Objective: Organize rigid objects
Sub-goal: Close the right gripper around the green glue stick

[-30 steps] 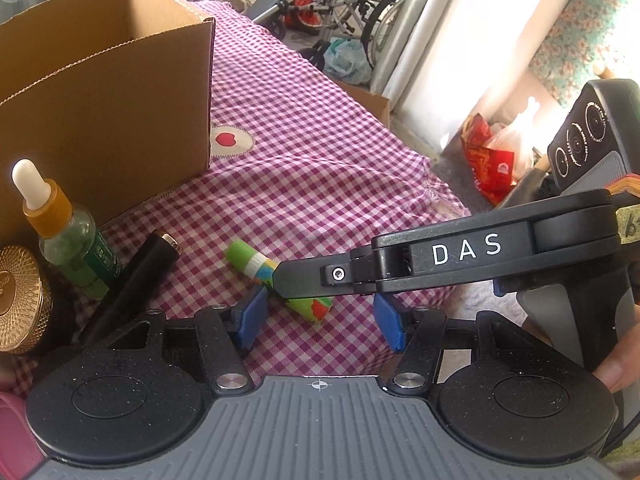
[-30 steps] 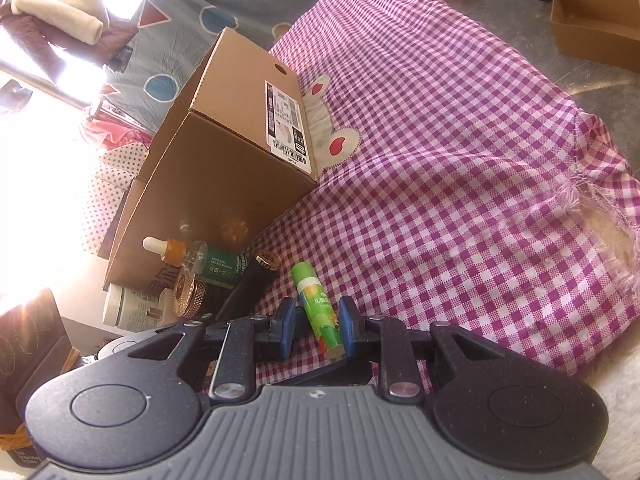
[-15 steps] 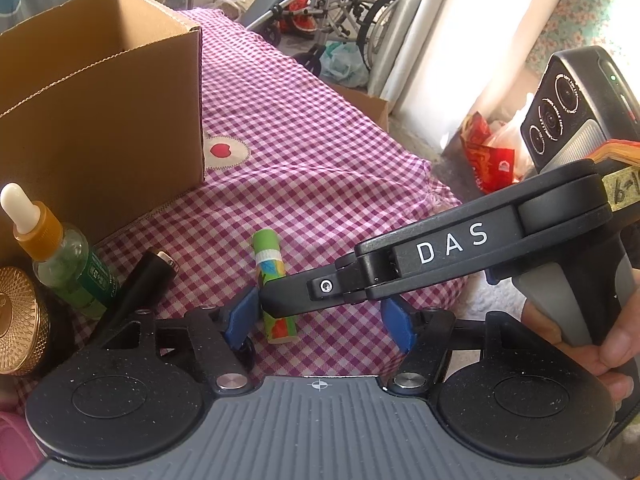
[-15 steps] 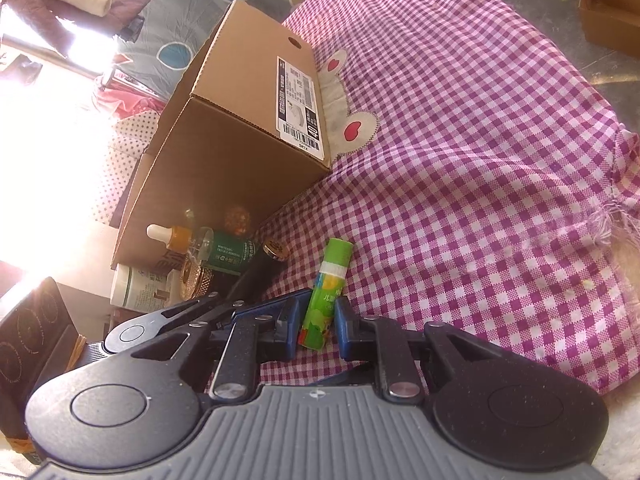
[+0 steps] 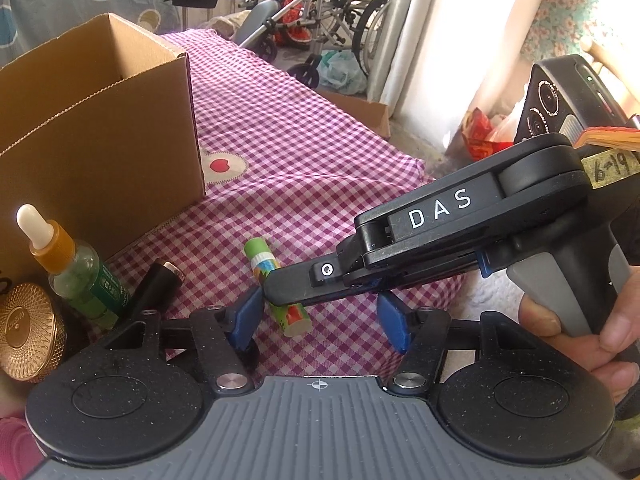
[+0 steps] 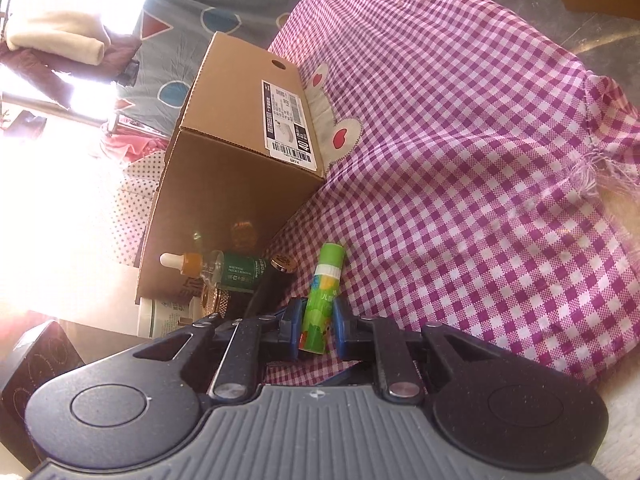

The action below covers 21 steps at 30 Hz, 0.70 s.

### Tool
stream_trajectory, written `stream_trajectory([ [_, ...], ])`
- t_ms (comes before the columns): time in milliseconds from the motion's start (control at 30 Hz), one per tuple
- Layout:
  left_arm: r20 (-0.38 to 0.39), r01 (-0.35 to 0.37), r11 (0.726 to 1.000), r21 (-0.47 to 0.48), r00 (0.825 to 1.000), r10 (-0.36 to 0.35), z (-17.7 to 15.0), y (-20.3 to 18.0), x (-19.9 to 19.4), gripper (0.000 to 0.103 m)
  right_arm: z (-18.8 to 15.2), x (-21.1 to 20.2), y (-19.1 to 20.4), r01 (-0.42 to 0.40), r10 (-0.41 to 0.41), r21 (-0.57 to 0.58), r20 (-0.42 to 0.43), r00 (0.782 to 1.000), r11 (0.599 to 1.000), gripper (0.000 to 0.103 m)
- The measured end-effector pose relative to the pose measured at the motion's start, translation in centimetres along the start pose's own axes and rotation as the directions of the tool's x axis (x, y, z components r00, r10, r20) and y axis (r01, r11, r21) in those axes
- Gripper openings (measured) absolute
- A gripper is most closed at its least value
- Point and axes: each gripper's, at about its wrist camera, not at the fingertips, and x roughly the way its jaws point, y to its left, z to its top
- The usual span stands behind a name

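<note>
The right gripper (image 6: 316,330) clamps one green cylindrical glue stick (image 6: 322,300) on the purple checked tablecloth (image 6: 460,168), near one brown cardboard box (image 6: 236,184); the left gripper (image 5: 320,320), jaws apart, has just been narrowing, gripping nothing.

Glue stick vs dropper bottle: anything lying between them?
Yes, a black tube lies between the glue stick and the dropper bottle, clearest in the left wrist view.
</note>
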Motion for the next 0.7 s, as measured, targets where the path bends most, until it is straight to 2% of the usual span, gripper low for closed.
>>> stream_trajectory([
  [100,0.022,0.005,1.000,0.002,1.000,-0.005,0.2,-0.2,-0.6,0.062,-0.1,-0.6,0.3,-0.009,0.009,0.000,0.010,1.000,1.000,0.018],
  [300,-0.009,0.024,0.999,-0.025,1.000,-0.024,-0.1,0.1,0.2,0.062,-0.7,-0.9,-0.2,0.006,-0.006,0.023,0.017,1.000,1.000,0.018],
  [467,-0.007,0.021,1.000,-0.024,1.000,-0.021,-0.5,0.2,-0.1,0.054,-1.2,-1.0,-1.0,-0.024,0.022,0.055,0.032,0.999,0.998,0.017],
  [533,-0.010,-0.001,1.000,-0.014,1.000,0.001,-0.7,0.2,-0.1,0.041,-1.2,-1.1,-1.1,-0.024,0.022,0.059,0.038,0.999,0.998,0.017],
  [600,-0.020,-0.003,1.000,-0.022,1.000,0.002,-0.7,0.5,0.1,0.036,-1.2,-1.0,-1.3,-0.035,0.032,0.072,0.037,0.999,0.997,0.017],
  [700,-0.033,0.009,0.999,-0.042,0.999,-0.010,-0.7,0.9,0.3,0.034,-1.1,-0.9,-1.7,-0.035,0.033,0.080,0.035,0.999,0.996,0.017],
])
